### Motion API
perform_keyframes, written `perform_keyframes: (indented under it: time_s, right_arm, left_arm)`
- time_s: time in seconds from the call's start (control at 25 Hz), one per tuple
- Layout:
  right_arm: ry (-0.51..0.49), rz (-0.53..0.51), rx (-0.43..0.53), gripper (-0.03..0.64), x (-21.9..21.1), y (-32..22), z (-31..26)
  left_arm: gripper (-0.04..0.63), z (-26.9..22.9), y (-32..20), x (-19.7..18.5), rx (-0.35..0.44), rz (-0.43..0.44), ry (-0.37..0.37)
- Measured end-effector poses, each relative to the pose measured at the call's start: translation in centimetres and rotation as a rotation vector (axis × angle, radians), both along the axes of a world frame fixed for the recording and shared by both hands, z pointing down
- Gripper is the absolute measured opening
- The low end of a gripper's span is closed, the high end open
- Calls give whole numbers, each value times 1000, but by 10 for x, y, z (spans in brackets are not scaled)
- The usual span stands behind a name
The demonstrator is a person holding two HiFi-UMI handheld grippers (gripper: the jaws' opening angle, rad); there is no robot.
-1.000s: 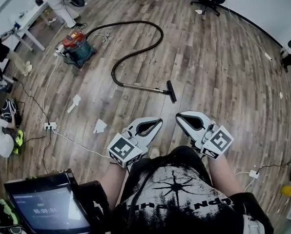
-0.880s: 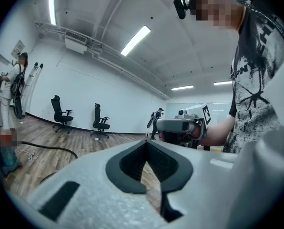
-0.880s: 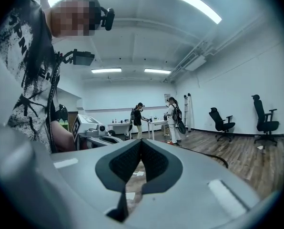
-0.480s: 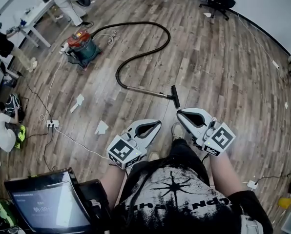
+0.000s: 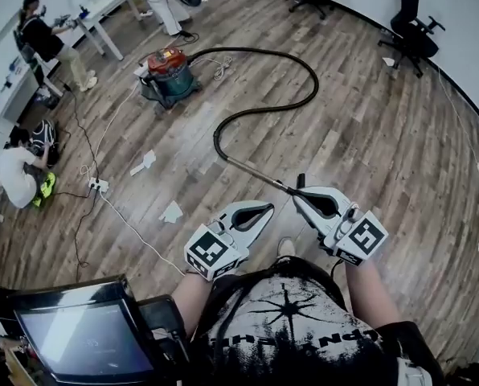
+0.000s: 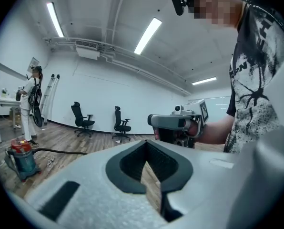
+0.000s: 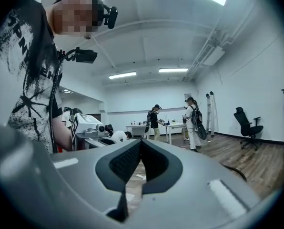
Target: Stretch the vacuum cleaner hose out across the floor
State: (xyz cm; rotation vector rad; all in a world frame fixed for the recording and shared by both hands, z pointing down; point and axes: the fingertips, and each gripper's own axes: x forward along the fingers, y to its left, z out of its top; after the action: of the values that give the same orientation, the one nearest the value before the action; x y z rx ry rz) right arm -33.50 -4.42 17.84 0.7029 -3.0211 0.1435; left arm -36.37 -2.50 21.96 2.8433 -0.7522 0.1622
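Wand (image 5: 259, 175) now nearer, just ahead of left gripper (image 5: 265, 208) and right gripper (image 5: 298, 192), both closed, empty. Hose (image 5: 216, 137) looks light and floppy; I'd take the stiff wand.

Brown wooden plank floor (image 5: 368, 135), white wall (image 5: 464, 6), two black office chairs (image 5: 415, 37) at the top, white desk (image 5: 103, 5) upper left.

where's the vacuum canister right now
Head view, upper left: the vacuum canister stands on the wood floor near the white table, its hose looping off to the right.
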Motion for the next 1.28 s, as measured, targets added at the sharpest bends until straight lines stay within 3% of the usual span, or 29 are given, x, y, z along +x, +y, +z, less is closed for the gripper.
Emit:
perform_keyframes:
  time_s: [0.32,0.64,1.0,1.28]
  right_arm:
    - [-8,-219,10,5,3,-39,3]
    - [-14,-356,10,5,4,-64,10]
    - [20,-364,21,5,22,-104,11]
    - [-38,-293,7,5,50,-136,11]
  left_arm:
    - [2,8,-40,19,7,-160,-47]
    - [2,7,-71,19,8,-302,-41]
    - [2,3,-107,22,8,-361,-39]
    - [3,9,-136,50,-5,-301,-40]
